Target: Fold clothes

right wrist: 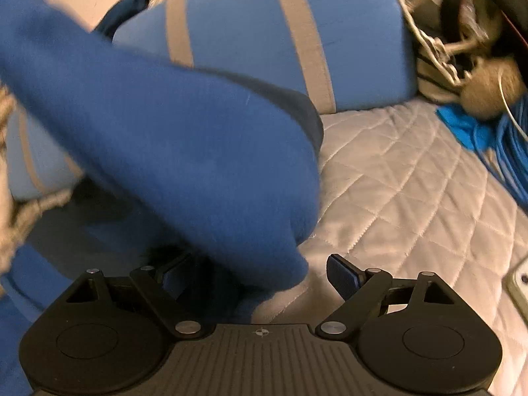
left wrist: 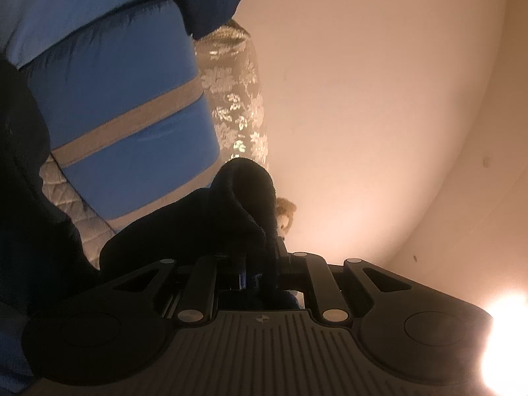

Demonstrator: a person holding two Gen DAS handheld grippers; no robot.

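A blue fleece garment (right wrist: 181, 148) hangs blurred across the right wrist view, and its lower edge droops between my right gripper's fingers. My right gripper (right wrist: 259, 275) is open wide; its right pad (right wrist: 343, 274) stands free of the cloth and the left pad is half hidden under it. In the left wrist view the same garment shows as dark bunched cloth (left wrist: 244, 204) rising from my left gripper (left wrist: 260, 274), which is shut on a fold of it and points level toward a pale wall.
A blue pillow with grey stripes (right wrist: 264, 33) (left wrist: 125, 99) lies on the grey quilted bedspread (right wrist: 412, 181). Bags, straps and blue cables (right wrist: 514, 151) crowd the far right. A floral cloth (left wrist: 234, 82) stands by the wall, and a lamp glare (left wrist: 505, 340) fills the lower right.
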